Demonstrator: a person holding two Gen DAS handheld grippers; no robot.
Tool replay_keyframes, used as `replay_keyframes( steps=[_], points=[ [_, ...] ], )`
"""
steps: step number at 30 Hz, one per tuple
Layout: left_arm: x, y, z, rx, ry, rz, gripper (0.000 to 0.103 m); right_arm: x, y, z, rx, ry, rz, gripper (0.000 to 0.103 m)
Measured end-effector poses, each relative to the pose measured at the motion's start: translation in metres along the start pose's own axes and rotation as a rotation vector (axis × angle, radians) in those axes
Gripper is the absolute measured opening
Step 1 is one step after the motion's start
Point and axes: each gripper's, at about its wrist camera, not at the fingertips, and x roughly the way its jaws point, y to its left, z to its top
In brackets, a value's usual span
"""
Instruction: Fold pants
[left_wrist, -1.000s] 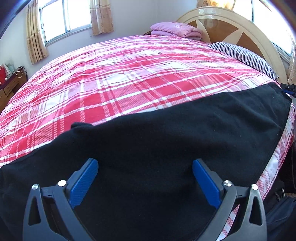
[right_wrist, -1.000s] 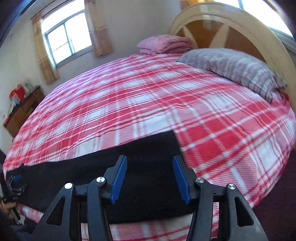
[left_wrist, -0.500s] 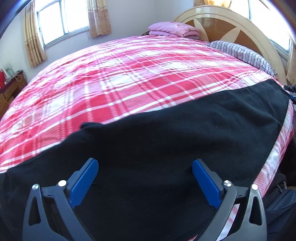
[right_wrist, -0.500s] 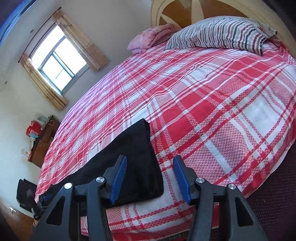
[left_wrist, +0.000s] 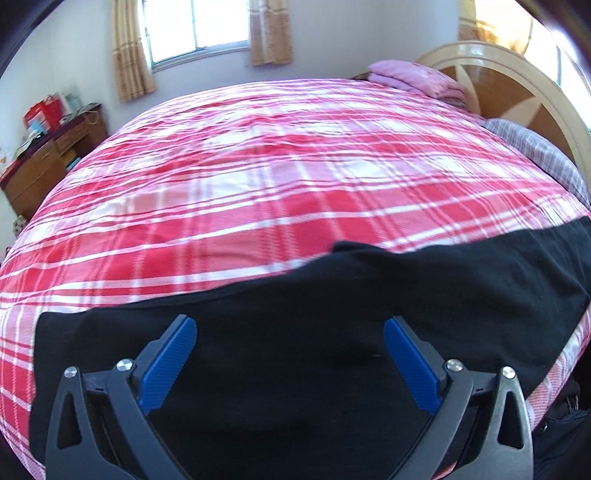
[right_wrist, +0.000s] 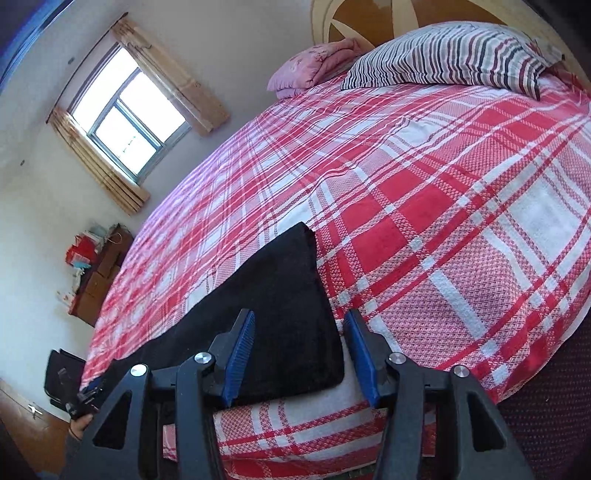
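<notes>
Black pants (left_wrist: 332, 314) lie flat in a long strip along the near edge of the bed, on a red and white plaid cover (left_wrist: 277, 166). My left gripper (left_wrist: 290, 358) is wide open and empty, just above the pants near their left end. In the right wrist view the pants' other end (right_wrist: 280, 314) shows with a square corner near the bed edge. My right gripper (right_wrist: 299, 350) is open and empty, straddling that corner edge from above.
A striped pillow (right_wrist: 461, 55) and a folded pink blanket (right_wrist: 314, 62) lie by the wooden headboard (left_wrist: 517, 85). A wooden dresser (left_wrist: 48, 158) with boxes stands by the wall under the window. A dark bag (right_wrist: 61, 373) sits on the floor.
Both views have swung. The left gripper has shifted left, so the pants' left end now shows. The right gripper has tilted and moved to the pants' right corner. Both have stayed open.
</notes>
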Motion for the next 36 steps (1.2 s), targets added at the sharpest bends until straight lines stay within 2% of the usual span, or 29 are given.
replay_keyframes(
  steps=[3, 4, 6, 12, 17, 22, 31, 36],
  points=[
    [-0.001, 0.013, -0.002, -0.023, 0.002, 0.015, 0.103, 0.000, -0.001, 0.001, -0.009, 0.000, -0.031, 0.027],
    [-0.001, 0.018, -0.004, -0.029, 0.005, 0.021, 0.103, 0.001, -0.001, 0.000, -0.008, 0.001, -0.025, 0.026],
    [-0.001, 0.025, -0.007, -0.036, 0.011, 0.031, 0.103, 0.003, -0.001, -0.001, 0.005, 0.007, 0.017, 0.016],
    [0.003, 0.026, -0.021, 0.013, 0.024, 0.040, 0.103, -0.003, 0.016, -0.002, -0.026, -0.040, 0.048, 0.013],
    [-0.005, 0.029, -0.035, 0.035, -0.012, 0.011, 0.103, -0.019, 0.067, -0.005, -0.152, -0.112, 0.056, 0.013],
    [-0.003, 0.027, -0.034, 0.027, -0.021, 0.016, 0.103, -0.027, 0.119, -0.012, -0.266, -0.124, 0.097, 0.013],
    [-0.003, 0.029, -0.037, 0.021, -0.042, 0.011, 0.103, -0.007, 0.215, -0.039, -0.461, -0.045, 0.214, 0.013],
    [-0.003, 0.029, -0.038, 0.021, -0.048, 0.010, 0.103, 0.022, 0.258, -0.056, -0.532, 0.022, 0.276, 0.013]
  ],
)
